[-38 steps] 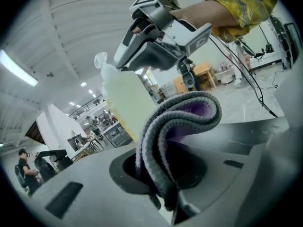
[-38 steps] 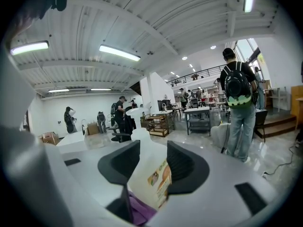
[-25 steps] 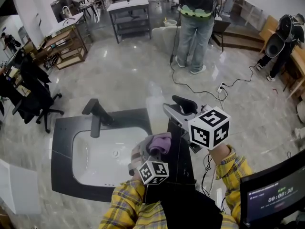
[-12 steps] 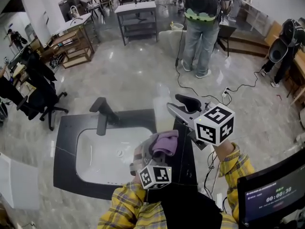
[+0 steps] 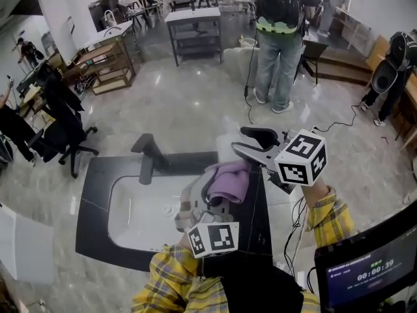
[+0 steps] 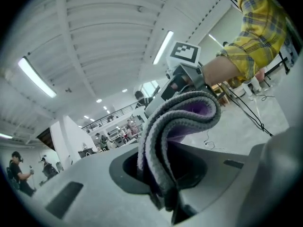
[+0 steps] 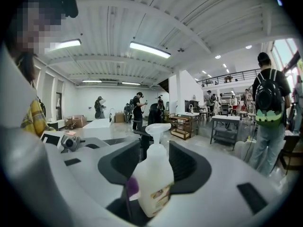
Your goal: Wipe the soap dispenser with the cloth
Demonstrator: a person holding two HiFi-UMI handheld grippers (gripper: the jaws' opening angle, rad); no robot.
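Sink [image 5: 128,208], faucet [image 5: 146,158] left; cloth [image 5: 229,182] hides dispenser [image 7: 152,181]

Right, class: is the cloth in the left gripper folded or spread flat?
Folded: the cloth arches over in doubled grey-and-purple layers, pinched at their base between the left gripper's jaws.

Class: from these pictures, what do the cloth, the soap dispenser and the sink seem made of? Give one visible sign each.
The cloth: soft knitted-looking fabric, purple and grey; ribbed, fuzzy surface.
The soap dispenser: smooth whitish plastic, seemingly translucent; moulded pump top.
The sink: probably glazed white ceramic; glossy basin.
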